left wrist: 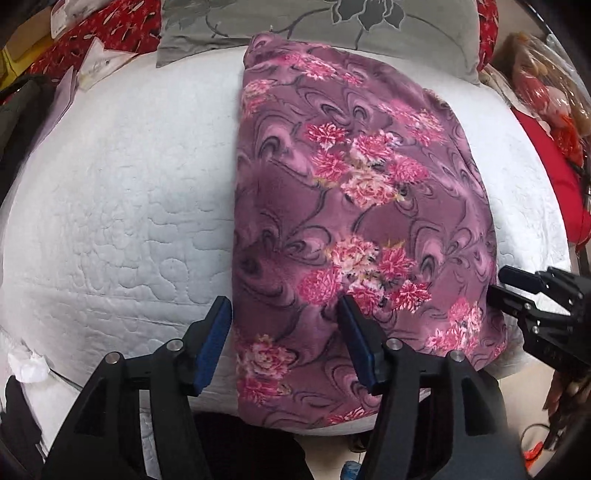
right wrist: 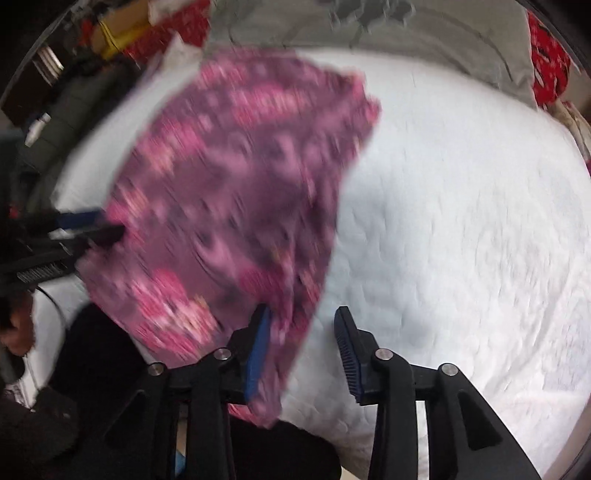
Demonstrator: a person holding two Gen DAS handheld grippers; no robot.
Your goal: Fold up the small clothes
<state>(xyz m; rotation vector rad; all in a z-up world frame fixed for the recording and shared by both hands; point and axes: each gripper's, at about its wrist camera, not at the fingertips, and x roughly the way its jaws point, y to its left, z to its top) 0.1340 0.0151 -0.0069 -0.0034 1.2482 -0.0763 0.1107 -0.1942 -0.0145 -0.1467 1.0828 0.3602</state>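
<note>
A purple garment with pink flowers (left wrist: 354,206) lies folded lengthwise on a white quilted bed (left wrist: 122,206). My left gripper (left wrist: 284,314) is open over the garment's near left edge, holding nothing. My right gripper (right wrist: 303,325) is open at the garment's (right wrist: 229,192) near right edge, its left finger over the cloth and its right finger over the bed (right wrist: 461,221). The right wrist view is motion-blurred. The right gripper also shows in the left wrist view (left wrist: 496,284), and the left gripper shows in the right wrist view (right wrist: 107,223).
A grey flowered pillow (left wrist: 317,26) lies at the bed's far edge. Red patterned fabric (left wrist: 110,22) and papers (left wrist: 99,59) are at the far left, a red cushion (left wrist: 550,173) and a wrapped doll (left wrist: 543,85) at the right. Crumpled tissue (left wrist: 27,365) sits near left.
</note>
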